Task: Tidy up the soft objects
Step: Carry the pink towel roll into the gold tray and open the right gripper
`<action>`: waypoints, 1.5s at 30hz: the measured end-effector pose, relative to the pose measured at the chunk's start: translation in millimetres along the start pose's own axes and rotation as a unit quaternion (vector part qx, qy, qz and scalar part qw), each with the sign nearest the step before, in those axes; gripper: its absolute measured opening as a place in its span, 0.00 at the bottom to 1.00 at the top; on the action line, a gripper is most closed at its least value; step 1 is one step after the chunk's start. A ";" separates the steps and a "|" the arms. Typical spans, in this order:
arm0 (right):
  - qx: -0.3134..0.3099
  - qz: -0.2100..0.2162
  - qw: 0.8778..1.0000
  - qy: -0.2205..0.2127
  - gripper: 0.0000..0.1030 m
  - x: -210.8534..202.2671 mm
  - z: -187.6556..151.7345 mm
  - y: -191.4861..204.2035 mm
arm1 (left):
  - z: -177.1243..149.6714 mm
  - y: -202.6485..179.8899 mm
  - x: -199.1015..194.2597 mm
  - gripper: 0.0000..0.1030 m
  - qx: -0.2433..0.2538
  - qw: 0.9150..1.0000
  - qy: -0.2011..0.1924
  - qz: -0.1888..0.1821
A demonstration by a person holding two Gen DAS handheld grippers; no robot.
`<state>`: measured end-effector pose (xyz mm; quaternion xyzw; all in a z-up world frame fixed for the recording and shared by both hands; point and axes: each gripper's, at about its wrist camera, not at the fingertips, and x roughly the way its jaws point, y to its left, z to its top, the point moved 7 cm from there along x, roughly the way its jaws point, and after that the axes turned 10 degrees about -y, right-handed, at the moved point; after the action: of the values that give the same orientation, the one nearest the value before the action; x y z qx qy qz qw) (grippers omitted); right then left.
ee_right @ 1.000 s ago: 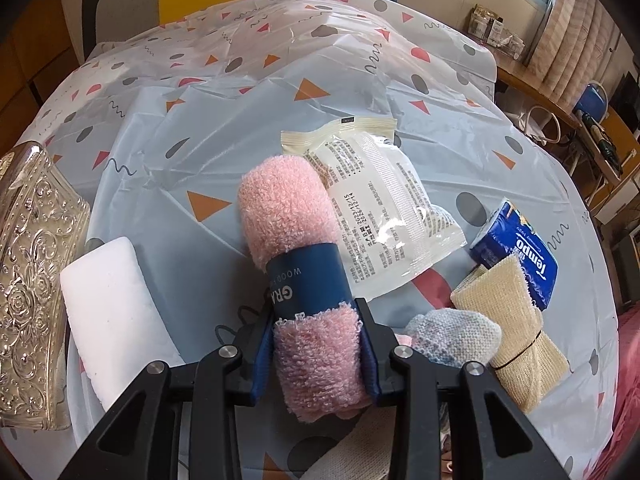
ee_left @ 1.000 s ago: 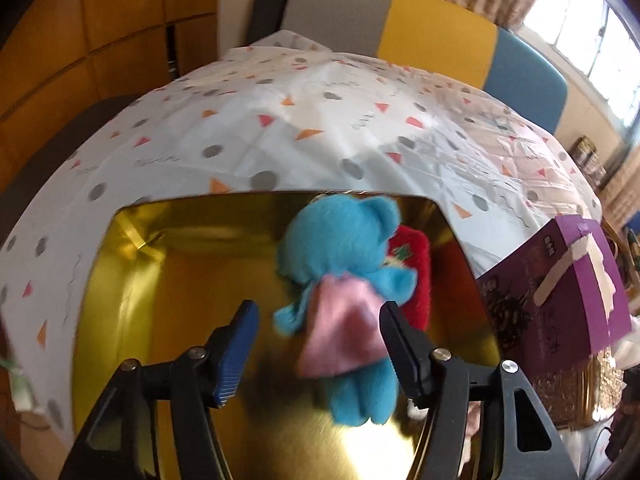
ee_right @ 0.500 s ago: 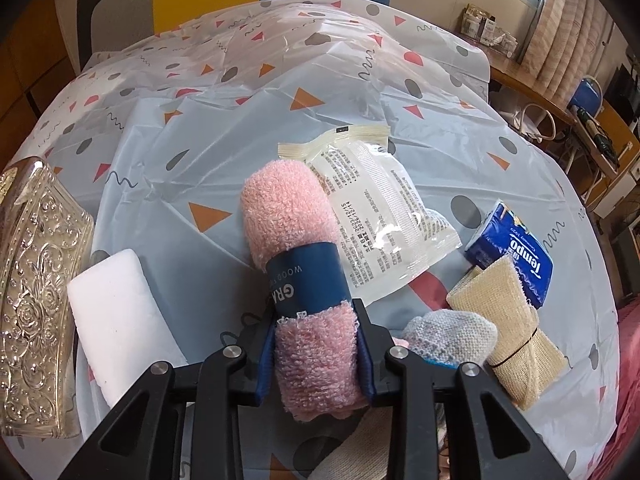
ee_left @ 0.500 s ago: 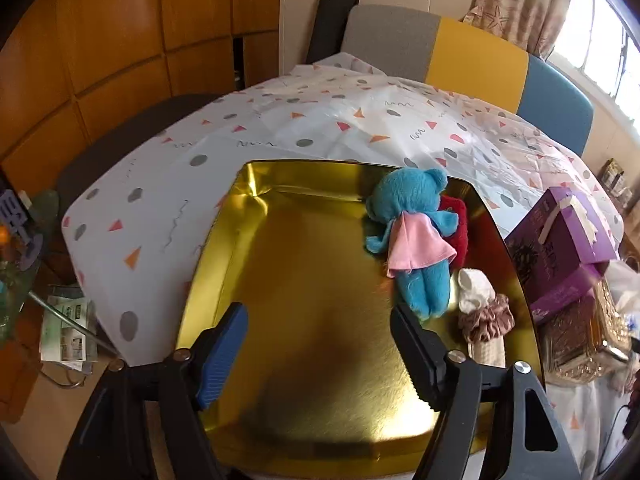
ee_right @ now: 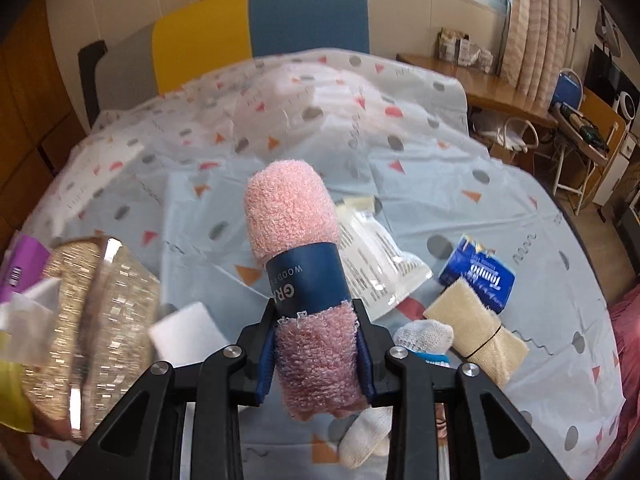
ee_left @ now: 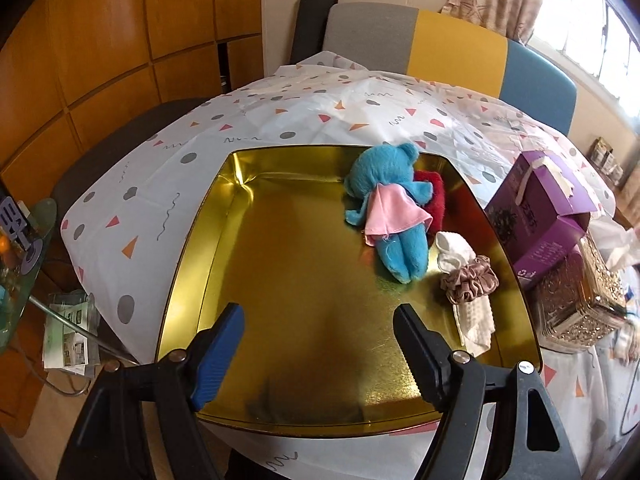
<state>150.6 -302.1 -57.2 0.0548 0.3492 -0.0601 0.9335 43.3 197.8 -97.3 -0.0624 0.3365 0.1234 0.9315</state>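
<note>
The rolled pink terry towel with a navy paper band (ee_right: 304, 280) was clamped in the right hand-held gripper (ee_right: 316, 354), lifted clear of the worktop (ee_right: 460, 200) for carrying, while the left hand-held gripper (ee_left: 320, 354), its jaws just opened and nothing between them, was held apart over the shallow gold metal tray (ee_left: 280, 280) where the blue plush bear in a pink skirt (ee_left: 386, 204) lay at the far right.

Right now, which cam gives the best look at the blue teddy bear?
The left wrist view. The blue teddy bear lies face down in the gold tray, unobstructed, partly on a red plush item, beyond the open, empty left tongs. The right wrist view shows none of it, only the rolled pink towel clamped in the right tongs.
</note>
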 end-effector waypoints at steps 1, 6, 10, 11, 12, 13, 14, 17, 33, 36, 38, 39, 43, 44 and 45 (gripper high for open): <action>-0.006 0.010 1.000 -0.009 0.31 -9.0 6.2 9.0 | -0.1 -0.5 -0.2 0.75 0.001 1.000 -0.001 0.001; -0.046 0.088 0.994 -0.053 0.31 -65.2 33.4 87.1 | 0.3 4.5 -1.3 0.75 -0.003 1.000 -0.005 0.003; -0.107 0.188 0.973 -0.079 0.31 -117.6 36.7 177.3 | 0.3 10.6 -1.4 0.75 -0.006 1.000 -0.007 0.010; -0.124 0.214 0.966 -0.078 0.31 -127.9 32.6 201.3 | 0.8 12.1 -2.5 0.75 -0.005 1.000 -0.010 0.014; -0.139 0.235 0.959 -0.072 0.31 -134.8 26.3 221.3 | 1.3 13.5 -4.0 0.75 -0.004 1.000 -0.012 0.017; -0.152 0.257 0.952 -0.062 0.31 -139.1 17.9 243.2 | 1.8 15.4 -4.9 0.75 -0.004 1.000 -0.014 0.018; -0.160 0.273 0.947 -0.048 0.32 -139.6 9.3 261.2 | 2.5 17.5 -6.4 0.76 -0.005 1.000 -0.017 0.020; -0.190 0.302 0.934 0.011 0.32 -125.2 -29.3 314.5 | 5.1 25.8 -11.6 0.79 -0.010 0.999 -0.027 0.026; -0.229 0.262 0.924 0.160 0.40 -22.3 -141.5 399.8 | 2.8 57.3 -20.9 0.79 -0.030 0.998 -0.042 0.045; -0.237 0.262 0.925 0.143 0.41 -28.1 -137.9 392.0 | 2.6 55.2 -21.9 0.79 -0.028 0.998 -0.043 0.044; -0.237 0.268 0.926 0.124 0.42 -35.9 -130.1 387.5 | 3.4 53.9 -23.0 0.79 -0.026 0.998 -0.044 0.044; -0.239 0.270 0.926 0.112 0.44 -39.6 -125.6 384.9 | 3.7 53.3 -24.0 0.79 -0.024 0.998 -0.046 0.045; -0.241 0.279 0.928 0.062 0.45 -61.8 -105.8 371.8 | 4.4 50.9 -25.8 0.79 -0.021 0.998 -0.048 0.045; -0.239 0.283 0.928 0.050 0.45 -66.8 -99.4 366.7 | 4.5 50.7 -25.6 0.79 -0.021 0.998 -0.047 0.045; -0.236 0.284 0.929 0.035 0.45 -75.8 -91.5 357.4 | 4.1 50.2 -25.3 0.79 -0.020 0.998 -0.046 0.045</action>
<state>88.6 69.4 -54.4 -0.0683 0.3553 0.2940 0.8847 13.3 242.2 -79.5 -0.0602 0.2930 0.1745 0.9381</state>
